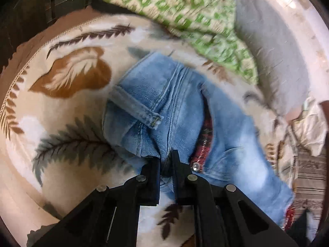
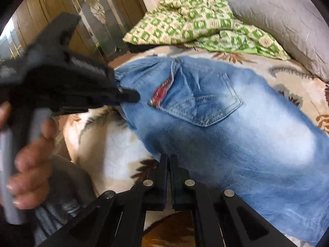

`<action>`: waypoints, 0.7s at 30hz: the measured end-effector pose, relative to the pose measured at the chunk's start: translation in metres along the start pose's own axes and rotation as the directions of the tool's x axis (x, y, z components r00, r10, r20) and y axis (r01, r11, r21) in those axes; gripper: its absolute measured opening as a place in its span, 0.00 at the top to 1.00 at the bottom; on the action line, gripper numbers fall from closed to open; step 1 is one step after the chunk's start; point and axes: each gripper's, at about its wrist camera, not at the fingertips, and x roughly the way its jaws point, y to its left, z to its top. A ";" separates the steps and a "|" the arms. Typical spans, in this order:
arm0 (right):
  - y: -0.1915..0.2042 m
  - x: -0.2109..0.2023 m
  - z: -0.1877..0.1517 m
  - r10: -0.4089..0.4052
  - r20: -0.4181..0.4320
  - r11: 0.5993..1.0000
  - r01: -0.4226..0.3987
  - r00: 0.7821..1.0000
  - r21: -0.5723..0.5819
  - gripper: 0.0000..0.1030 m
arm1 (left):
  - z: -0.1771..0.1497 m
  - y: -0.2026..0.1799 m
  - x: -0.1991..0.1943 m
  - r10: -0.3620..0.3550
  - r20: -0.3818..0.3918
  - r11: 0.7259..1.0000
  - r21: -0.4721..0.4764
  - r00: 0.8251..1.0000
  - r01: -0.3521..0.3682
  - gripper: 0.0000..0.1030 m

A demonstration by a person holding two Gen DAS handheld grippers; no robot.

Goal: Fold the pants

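Light blue jeans (image 2: pixel 236 133) lie on a leaf-print blanket, back pocket (image 2: pixel 203 107) up, with a red lining showing at the waist (image 2: pixel 162 92). In the left wrist view the jeans (image 1: pixel 185 113) bunch up in front of my left gripper (image 1: pixel 166 160), which is shut on denim at the waist beside a metal button (image 1: pixel 196 166). That left gripper also shows in the right wrist view (image 2: pixel 127 95), pinching the waistband. My right gripper (image 2: pixel 169 158) is shut on the near edge of the jeans.
A green-and-cream patterned cover (image 2: pixel 201 28) and a grey pillow (image 2: pixel 283 20) lie at the far side of the bed. The blanket (image 1: pixel 67 107) spreads to the left. A wooden wardrobe (image 2: pixel 61 4) stands behind. The person's hand (image 2: pixel 30 164) holds the left gripper's handle.
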 end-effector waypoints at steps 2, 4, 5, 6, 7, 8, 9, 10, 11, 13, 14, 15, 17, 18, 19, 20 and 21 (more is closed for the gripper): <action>-0.004 0.015 -0.002 -0.007 -0.063 1.000 0.008 0.998 0.013 0.97 | -0.002 -0.005 0.016 0.063 -0.048 0.998 0.031 0.997 -0.062 0.88; -0.013 0.035 -0.010 0.000 -0.109 0.999 0.005 0.994 0.046 0.96 | -0.005 -0.011 0.016 0.096 -0.032 0.994 0.061 0.995 -0.094 0.87; -0.017 0.035 -0.013 0.026 -0.106 0.997 -0.018 0.994 0.073 0.96 | -0.006 -0.016 0.012 0.104 -0.012 0.991 0.081 0.995 -0.103 0.87; -0.023 0.029 -0.015 0.067 -0.085 0.991 -0.056 0.994 0.120 0.96 | -0.007 -0.020 0.010 0.111 0.005 0.988 0.103 0.994 -0.111 0.85; -0.028 0.022 -0.016 0.102 -0.074 0.983 -0.090 0.992 0.159 0.96 | -0.009 -0.023 0.006 0.122 0.024 0.984 0.127 0.992 -0.124 0.80; -0.033 0.015 -0.017 0.127 -0.061 0.976 -0.113 0.990 0.185 0.96 | -0.012 -0.027 0.002 0.135 0.048 0.978 0.152 0.990 -0.141 0.77; -0.038 0.006 -0.018 0.140 -0.046 0.971 -0.128 0.989 0.204 0.96 | -0.013 -0.032 -0.003 0.142 0.071 0.974 0.168 0.987 -0.153 0.70; -0.043 -0.007 -0.019 0.154 -0.027 0.965 -0.145 0.988 0.220 0.96 | -0.016 -0.037 -0.010 0.139 0.108 0.970 0.186 0.984 -0.157 0.60; -0.050 -0.022 -0.022 0.173 -0.013 0.957 -0.165 0.985 0.239 0.96 | -0.019 -0.042 -0.018 0.123 0.148 0.968 0.201 0.981 -0.152 0.54; -0.062 -0.047 -0.028 0.195 0.002 0.944 -0.189 0.981 0.271 0.96 | -0.031 -0.056 -0.037 0.089 0.257 0.954 0.256 0.962 -0.156 0.35; -0.069 -0.060 -0.031 0.199 0.012 0.941 -0.194 0.980 0.279 0.96 | -0.035 -0.060 -0.042 0.070 0.290 0.948 0.278 0.954 -0.154 0.32; -0.077 -0.074 -0.035 0.197 0.011 0.938 -0.191 0.980 0.288 0.95 | -0.046 -0.067 -0.051 0.035 0.333 0.937 0.317 0.942 -0.147 0.27; -0.092 -0.094 -0.040 0.179 -0.001 0.937 -0.170 0.984 0.304 0.94 | -0.059 -0.078 -0.058 -0.007 0.360 0.917 0.374 0.933 -0.137 0.23; -0.103 -0.106 -0.045 0.170 0.007 0.935 -0.164 0.985 0.316 0.94 | -0.064 -0.084 -0.057 -0.029 0.353 0.910 0.396 0.935 -0.121 0.23; -0.112 -0.113 -0.046 0.164 0.019 0.933 -0.161 0.986 0.321 0.94 | -0.071 -0.089 -0.057 -0.066 0.329 0.905 0.417 0.942 -0.083 0.23; -0.121 -0.124 -0.052 0.156 0.047 0.931 -0.163 0.987 0.326 0.93 | -0.077 -0.091 -0.057 -0.091 0.315 0.902 0.428 0.945 -0.056 0.23; -0.130 -0.132 -0.056 0.154 0.069 0.927 -0.168 0.986 0.336 0.93 | -0.084 -0.096 -0.058 -0.113 0.306 0.896 0.443 0.945 -0.036 0.23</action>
